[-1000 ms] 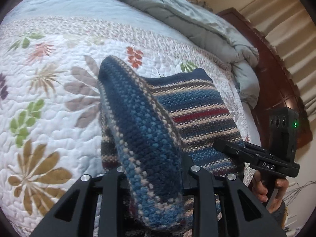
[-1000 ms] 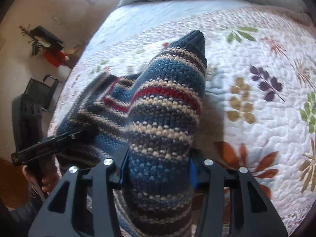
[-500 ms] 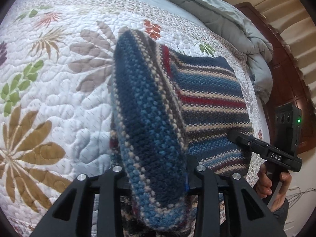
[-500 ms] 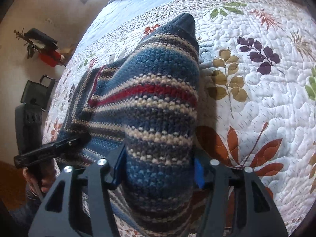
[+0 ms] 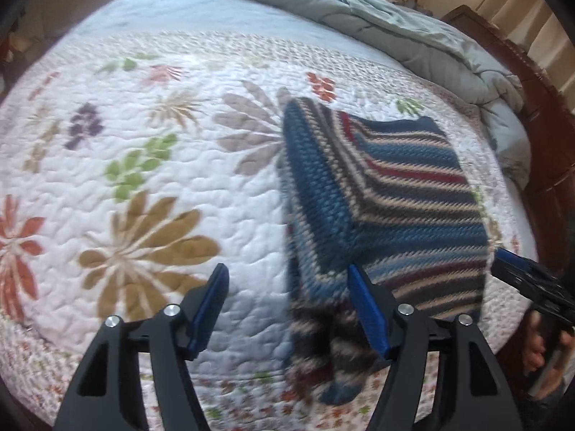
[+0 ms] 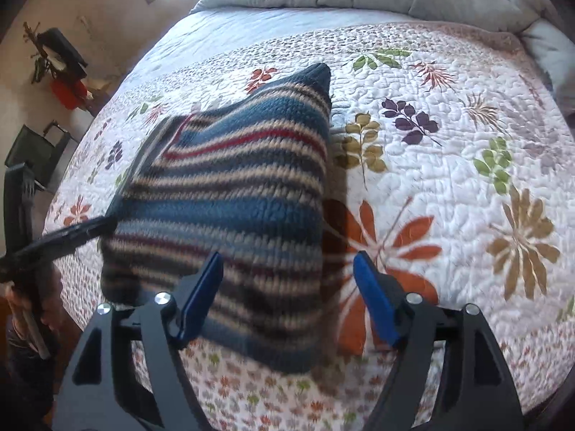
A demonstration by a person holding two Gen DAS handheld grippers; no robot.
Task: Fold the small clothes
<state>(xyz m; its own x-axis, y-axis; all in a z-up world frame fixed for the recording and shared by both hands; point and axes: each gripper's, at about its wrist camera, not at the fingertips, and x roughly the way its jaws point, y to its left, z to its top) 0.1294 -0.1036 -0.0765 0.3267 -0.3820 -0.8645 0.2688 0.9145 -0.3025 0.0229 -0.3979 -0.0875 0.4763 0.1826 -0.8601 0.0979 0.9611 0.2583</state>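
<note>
On flowered quilt (image 5: 136, 222), striped sweater (image 5: 388, 194) lying folded; grey duvet (image 5: 377, 18) bunching at 12 o'clock. Left gripper (image 5: 287, 305) and right gripper (image 6: 287, 294) opening, gripping nothing.

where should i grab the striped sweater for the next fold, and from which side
Take the striped sweater by its two near corners, one gripper each, coming from the bed's near edge. It lies folded flat on the quilt, and that hem faces both grippers. The left gripper and right gripper are opening and hold nothing.
</note>
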